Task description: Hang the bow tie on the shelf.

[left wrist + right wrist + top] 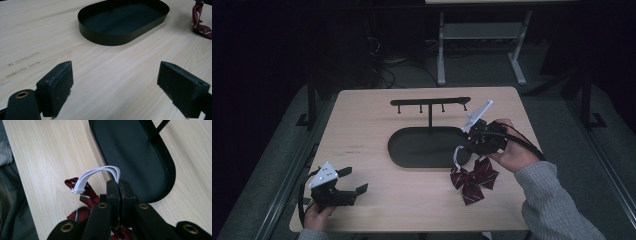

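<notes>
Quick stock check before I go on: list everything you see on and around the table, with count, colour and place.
Bow tie: one, dark red with pale stripes, on the table near its right front, beside the tray.
Elastic band: one, white, looped up from the bow tie into the right gripper's jaws.
Tray: one, black, oval, middle of the table.
Hook rack: one, black bar on a post rising from the tray's far side.
Table: one, pale wood.
Desk frame: one, grey legs, on the floor behind the table.
Left gripper: black, jaws open, front left of the table.
Right gripper: black, shut on the elastic band at the tray's right end.
Sleeve: one, grey, lower right.
</notes>
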